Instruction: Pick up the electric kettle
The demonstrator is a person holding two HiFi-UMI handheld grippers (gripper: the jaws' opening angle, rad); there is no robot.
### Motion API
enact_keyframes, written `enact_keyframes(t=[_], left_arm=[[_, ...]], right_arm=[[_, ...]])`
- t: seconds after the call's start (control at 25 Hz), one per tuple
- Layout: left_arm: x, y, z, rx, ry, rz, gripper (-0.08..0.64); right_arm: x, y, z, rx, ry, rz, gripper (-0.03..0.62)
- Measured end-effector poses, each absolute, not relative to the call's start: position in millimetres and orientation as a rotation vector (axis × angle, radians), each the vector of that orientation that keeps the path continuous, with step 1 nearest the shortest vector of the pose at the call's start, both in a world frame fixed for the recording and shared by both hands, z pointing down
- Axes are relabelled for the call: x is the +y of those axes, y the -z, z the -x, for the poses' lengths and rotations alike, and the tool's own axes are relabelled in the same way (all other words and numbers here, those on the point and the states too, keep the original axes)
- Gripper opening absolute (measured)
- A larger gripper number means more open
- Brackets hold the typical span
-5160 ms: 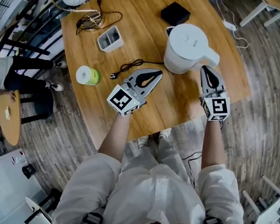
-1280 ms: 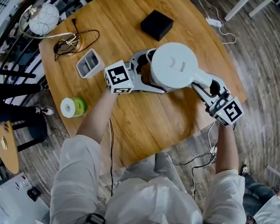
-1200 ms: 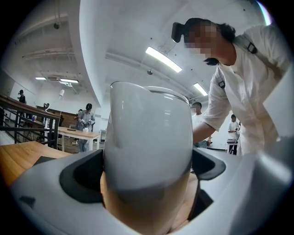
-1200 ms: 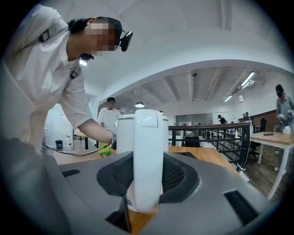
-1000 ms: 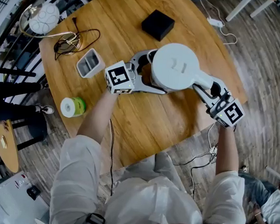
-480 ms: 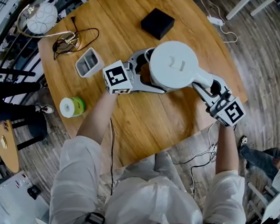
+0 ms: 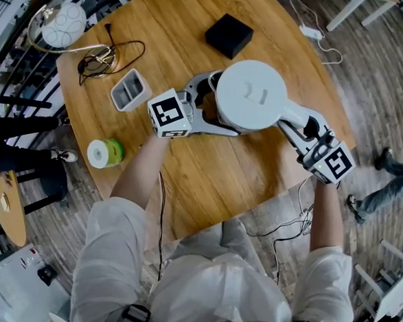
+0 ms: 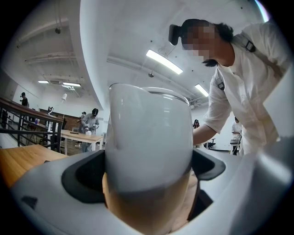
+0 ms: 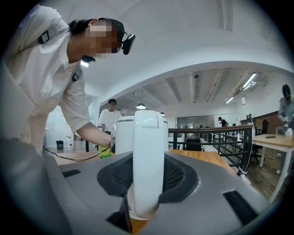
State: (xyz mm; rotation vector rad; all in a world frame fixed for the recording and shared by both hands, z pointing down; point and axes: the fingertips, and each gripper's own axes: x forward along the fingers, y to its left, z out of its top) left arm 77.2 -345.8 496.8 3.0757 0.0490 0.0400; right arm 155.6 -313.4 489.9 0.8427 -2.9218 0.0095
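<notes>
The white electric kettle (image 7: 251,95) hangs a little above the round wooden table (image 7: 206,191), lid towards the head camera. My left gripper (image 7: 207,103) is shut on the kettle's far side, where the rounded white wall (image 8: 149,137) fills the space between its jaws. My right gripper (image 7: 299,126) is shut on the kettle's handle (image 9: 148,156), a white upright bar pinched between the dark pads. Both grippers point roughly level, one from each side. The base of the kettle is hidden under its body.
On the table behind the kettle lie a black box (image 7: 229,35), a grey two-slot tray (image 7: 130,90), a black cable (image 7: 116,53) and a white round lamp (image 7: 63,25). A green tape roll (image 7: 104,153) sits near the left edge. A passer-by's legs (image 7: 393,180) cross the floor at right.
Five seconds ago the kettle stood on the table with both grippers short of it; now both hold it, raised. In the last second only the passer-by on the floor moved.
</notes>
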Motion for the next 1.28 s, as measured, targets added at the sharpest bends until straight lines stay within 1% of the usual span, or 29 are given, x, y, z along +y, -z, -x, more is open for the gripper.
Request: enact_keyframes(t=[0.56, 1.28], left_arm=[[-329.3, -434.7, -71.1, -0.002, -0.050, -3.102, 0.581], [-264.5, -335.1, -55.4, -0.133, -0.020, -3.124, 0.581]], right_arm=[[-298.4, -430.9, -150.8, -2.975, 0.033, -0.809, 0.121], [-240.7, -331.1, -138.3, -3.033, 0.098, -0.677, 0.121]])
